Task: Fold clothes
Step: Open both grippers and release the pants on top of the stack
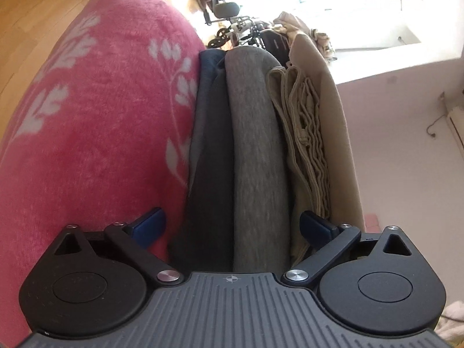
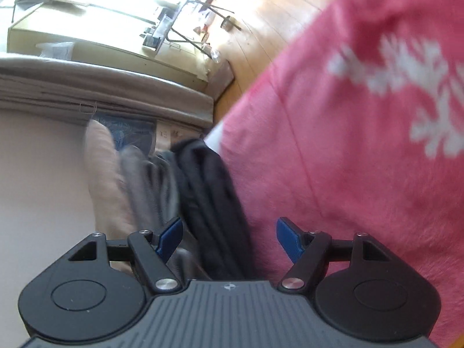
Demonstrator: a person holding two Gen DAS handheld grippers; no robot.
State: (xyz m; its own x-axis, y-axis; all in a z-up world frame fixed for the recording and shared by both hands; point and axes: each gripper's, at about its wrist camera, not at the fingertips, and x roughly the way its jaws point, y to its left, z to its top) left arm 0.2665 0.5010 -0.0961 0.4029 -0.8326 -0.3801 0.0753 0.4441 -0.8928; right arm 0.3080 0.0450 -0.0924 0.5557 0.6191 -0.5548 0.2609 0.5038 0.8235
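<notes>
Both tongs, left tongs [image 1: 232, 226] and right tongs [image 2: 229, 237], gape apart astride the folded clothes stack [image 1: 249, 145]; uneven clamping could topple it onto the pink blanket [image 1: 101, 116].

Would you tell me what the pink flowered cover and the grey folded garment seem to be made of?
The pink flowered cover looks like brushed fleece or plush: a fuzzy, matte nap. The grey folded garment looks like heathered jersey knit, probably cotton or a blend: fine mottled flecks, soft rounded folds, no sheen.
</notes>
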